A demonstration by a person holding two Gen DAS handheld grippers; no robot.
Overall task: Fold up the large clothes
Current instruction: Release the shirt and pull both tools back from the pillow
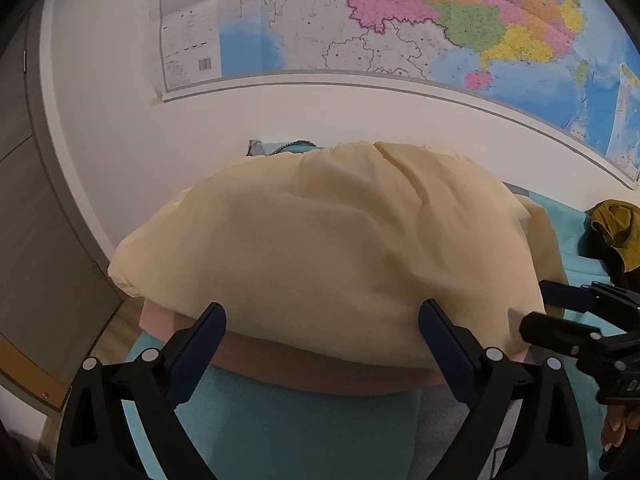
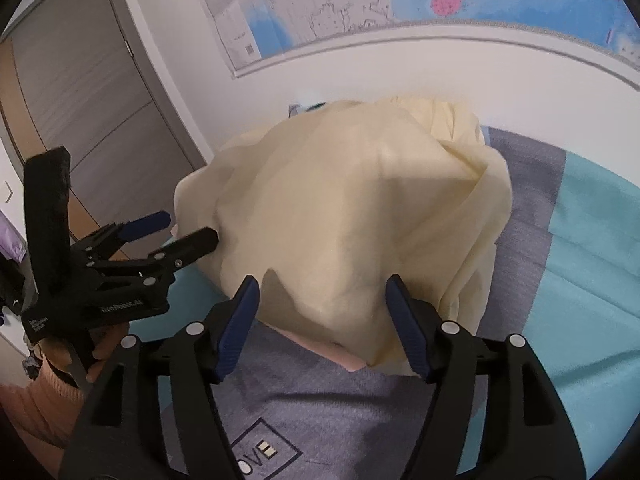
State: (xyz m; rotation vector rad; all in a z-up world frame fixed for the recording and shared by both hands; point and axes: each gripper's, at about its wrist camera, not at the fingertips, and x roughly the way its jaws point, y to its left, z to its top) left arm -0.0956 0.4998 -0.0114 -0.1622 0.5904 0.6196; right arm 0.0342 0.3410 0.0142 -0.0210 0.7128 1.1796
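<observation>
Left wrist view takes in the biggest thing first: a map (image 1: 400, 20) pinned across the white wall (image 1: 280, 120), its bottom border running just above the bed. To the left stands a grey-brown door (image 1: 36, 220).

Below the wall lies a teal sheet (image 1: 280, 432), and on it a cream garment (image 1: 340, 248) is folded into a broad, rounded heap that fills the middle of both views. A pink layer (image 1: 320, 372) shows under its near edge. In the right wrist view a grey cloth (image 2: 320, 408) with a printed box of letters lies under the near corner of the cream garment (image 2: 352, 216) and runs on along its right side, with the sheet (image 2: 592, 260) beyond it. An olive garment (image 1: 616, 228) sits crumpled at the right edge of the left view, well apart from the heap.

The left gripper (image 1: 322, 326) has its jaws spread very wide; the cream hem lies between the blue pads, but they do not press on it and nothing is held. Seen from the right wrist, the same tool (image 2: 176, 228) stands just beside the heap's left edge, empty, in a hand (image 2: 100, 344) with a pink sleeve (image 2: 28, 404).

The right gripper (image 2: 324, 324) is also parted, less widely, with the garment's near corner lying loose between its fingers; the pads are clear of the cloth.
</observation>
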